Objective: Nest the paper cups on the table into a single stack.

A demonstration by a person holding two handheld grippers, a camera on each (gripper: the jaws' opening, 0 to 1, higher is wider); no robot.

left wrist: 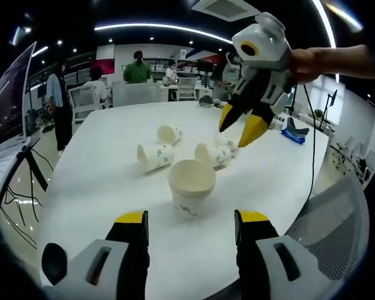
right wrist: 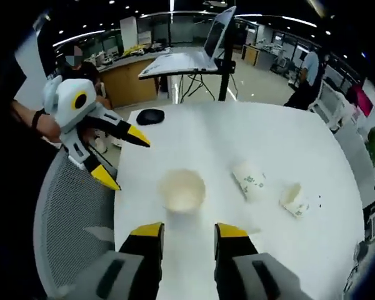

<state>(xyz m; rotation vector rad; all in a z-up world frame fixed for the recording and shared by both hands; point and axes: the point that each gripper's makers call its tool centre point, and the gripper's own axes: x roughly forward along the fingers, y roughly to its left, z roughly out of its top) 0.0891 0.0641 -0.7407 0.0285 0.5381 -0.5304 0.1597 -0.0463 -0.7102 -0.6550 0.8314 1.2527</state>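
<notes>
A white paper cup [left wrist: 190, 186] stands upright on the white table [left wrist: 94, 187], just ahead of my open left gripper [left wrist: 192, 219]. Behind it, several cups with a green print lie on their sides: one [left wrist: 155, 156], a second [left wrist: 169, 133] and a third [left wrist: 214, 153]. My right gripper [left wrist: 239, 127] hangs open above the third cup, holding nothing. In the right gripper view the upright cup [right wrist: 182, 189] sits just beyond my right gripper [right wrist: 189, 231]. Two lying cups [right wrist: 250, 180] [right wrist: 294, 199] are to its right. The left gripper [right wrist: 123, 157] stands open at the table's left edge.
A mesh chair [right wrist: 69, 212] stands against the table edge by the left gripper. A dark round object [right wrist: 150, 116] lies on the far part of the table, with a laptop on a stand [right wrist: 181, 59] beyond it. People stand by desks [left wrist: 137, 69] behind the table.
</notes>
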